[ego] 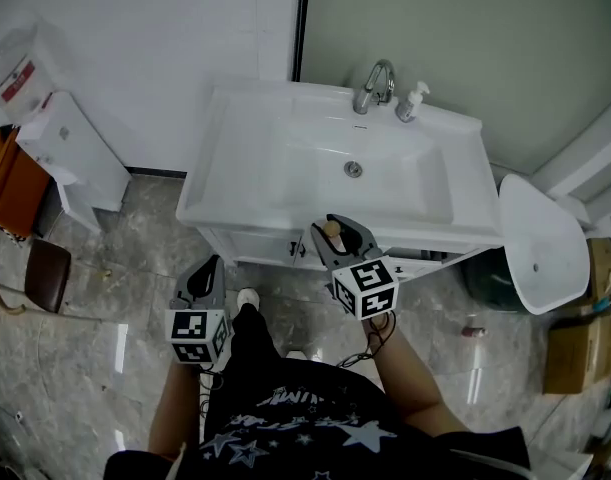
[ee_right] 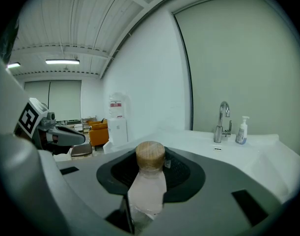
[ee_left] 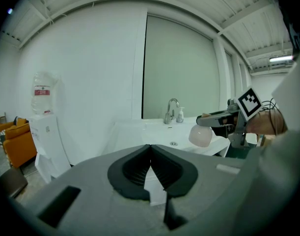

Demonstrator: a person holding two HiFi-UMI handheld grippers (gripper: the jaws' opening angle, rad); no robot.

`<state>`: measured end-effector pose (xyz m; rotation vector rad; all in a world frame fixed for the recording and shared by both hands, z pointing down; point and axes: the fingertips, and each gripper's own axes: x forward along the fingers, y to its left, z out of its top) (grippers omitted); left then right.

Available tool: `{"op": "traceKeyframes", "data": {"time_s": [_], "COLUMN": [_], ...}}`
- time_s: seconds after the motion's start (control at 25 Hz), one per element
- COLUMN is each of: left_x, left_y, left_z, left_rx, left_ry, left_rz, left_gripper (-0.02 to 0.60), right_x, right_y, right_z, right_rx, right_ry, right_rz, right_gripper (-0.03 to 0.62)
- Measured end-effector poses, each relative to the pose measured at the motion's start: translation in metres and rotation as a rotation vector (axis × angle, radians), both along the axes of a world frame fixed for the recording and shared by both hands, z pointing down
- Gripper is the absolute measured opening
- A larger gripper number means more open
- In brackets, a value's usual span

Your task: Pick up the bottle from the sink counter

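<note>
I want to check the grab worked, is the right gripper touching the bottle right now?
Touching. In the right gripper view the right gripper's dark pads press on both sides of the bottle, just below its brown cap.

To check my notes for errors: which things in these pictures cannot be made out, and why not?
- Lower end of the bottle: right gripper view, sunk behind the body of the right tool.
- Body of the bottle: head view, covered by that tool; only the cap shows.
- Print on the soap dispenser: too small to read in every view.
</note>
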<state>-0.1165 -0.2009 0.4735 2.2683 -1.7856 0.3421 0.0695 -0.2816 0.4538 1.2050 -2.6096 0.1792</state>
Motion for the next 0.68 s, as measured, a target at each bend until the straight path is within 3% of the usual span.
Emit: {"op": "traceKeyframes", "data": {"time_s": [0.4,0.68], "left_x": [0.018,0.012], "left_y": [0.064,0.074], "left_z": [0.015,0.020], "left_rx": [-0.050,-0.056], "left_ry": [-0.003,-0.021], "left_rz": [-0.024,-0.030], "left_gripper": [0.017,0.017], "right_x": [0.017,0.009], "right_y": [0.058,0.064], "right_z": [0.013,0.024], "right_rx": [-0.036,-0.048], "right_ry": [-0.021,-0.004], "right_rz": [-0.018,-0.042], "right_gripper": [0.133,0.133]}}
